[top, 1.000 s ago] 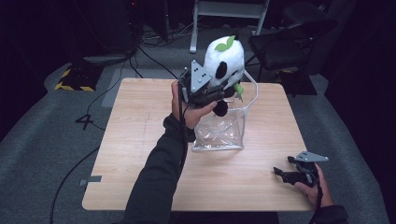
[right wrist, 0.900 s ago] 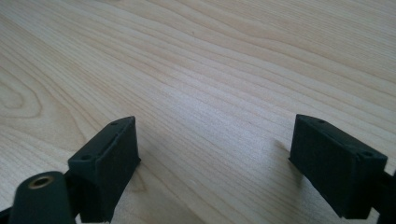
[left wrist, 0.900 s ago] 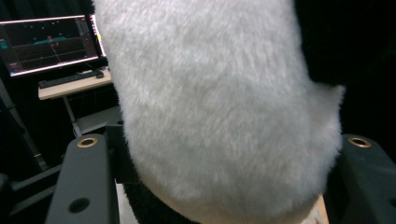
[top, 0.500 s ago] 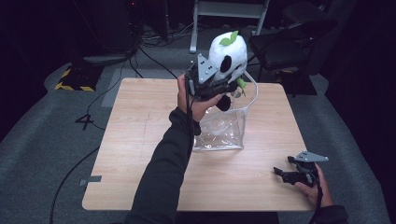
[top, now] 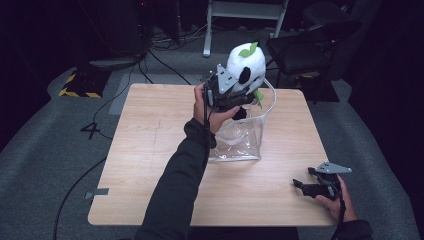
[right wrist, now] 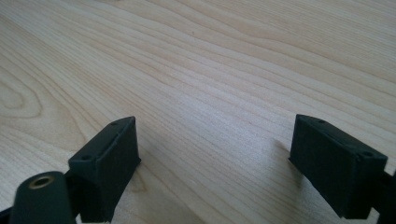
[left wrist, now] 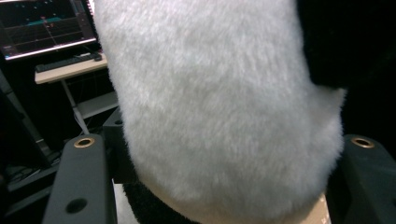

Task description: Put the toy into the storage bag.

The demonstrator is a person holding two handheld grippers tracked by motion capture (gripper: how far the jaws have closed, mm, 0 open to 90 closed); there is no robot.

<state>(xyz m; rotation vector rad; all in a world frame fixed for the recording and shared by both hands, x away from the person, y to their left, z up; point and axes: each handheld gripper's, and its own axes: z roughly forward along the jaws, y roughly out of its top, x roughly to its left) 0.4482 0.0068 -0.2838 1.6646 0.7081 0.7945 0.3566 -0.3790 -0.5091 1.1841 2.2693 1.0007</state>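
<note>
Plush panda [top: 247,70] clenched in left gripper [top: 235,97] over clear bag [top: 245,140], white fur close-up, right gripper [right wrist: 215,154] released

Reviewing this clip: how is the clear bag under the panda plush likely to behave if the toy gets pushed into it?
The clear bag looks like thin, creased film, so probably floppy and light. It stands unsupported on the table, so a push from the panda plush, clamped in the left gripper, may fold its rim or tip it.

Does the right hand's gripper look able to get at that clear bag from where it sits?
Probably yes: bare table lies between the right gripper and the clear bag.
</note>
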